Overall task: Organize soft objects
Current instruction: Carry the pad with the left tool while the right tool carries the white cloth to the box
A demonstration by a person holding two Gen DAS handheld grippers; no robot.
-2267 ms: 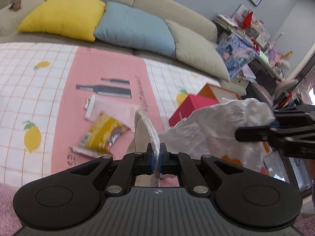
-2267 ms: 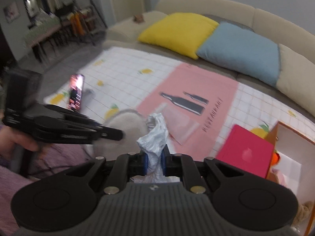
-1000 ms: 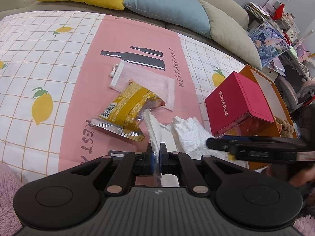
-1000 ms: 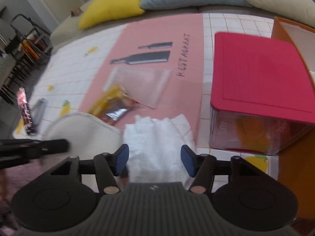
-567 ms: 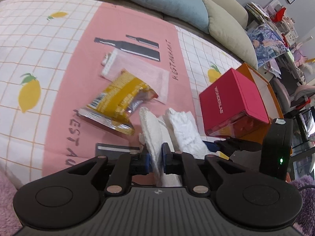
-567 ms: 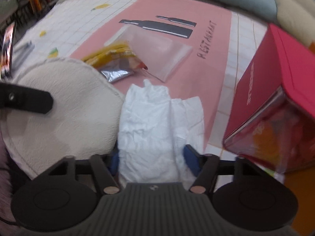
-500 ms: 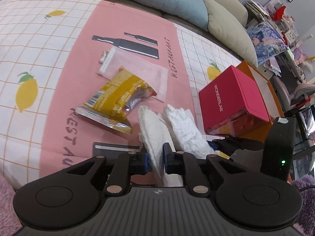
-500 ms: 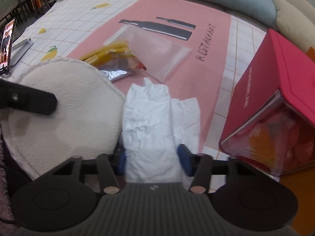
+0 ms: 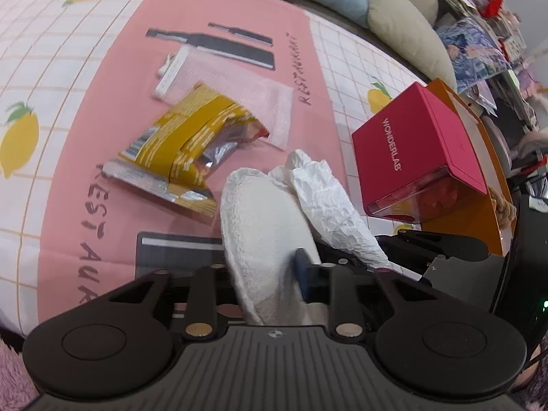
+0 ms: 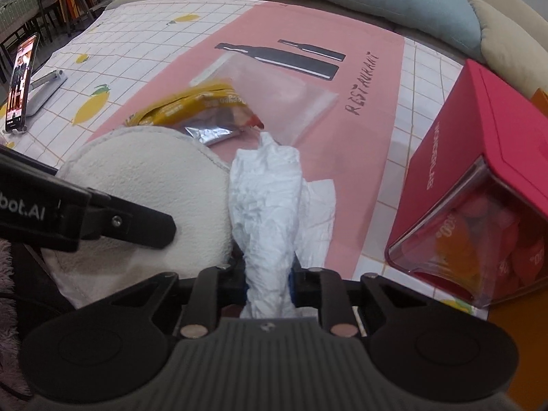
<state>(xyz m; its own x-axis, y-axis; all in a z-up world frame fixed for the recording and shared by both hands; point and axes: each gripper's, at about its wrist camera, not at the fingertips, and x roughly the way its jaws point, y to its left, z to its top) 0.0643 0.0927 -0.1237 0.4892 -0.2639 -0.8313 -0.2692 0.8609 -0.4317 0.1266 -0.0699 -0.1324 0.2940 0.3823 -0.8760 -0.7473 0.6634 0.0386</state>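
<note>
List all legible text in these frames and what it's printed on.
"WONDERLAB": side of the red box.
"RESTAURANT": pink tablecloth, near the bottle print; a second copy at the near edge is partly cut off.
"bot.AI": body of the left gripper; the start of the word is out of frame.
Yellow snack wrapper: print too small and crumpled to read.
Phone screen: too blurred to read.

The round pad looks like nubbly matt cloth; the crumpled tissue is thin wrinkled paper. The snack wrapper is glossy foil, the red box smooth plastic.
</note>
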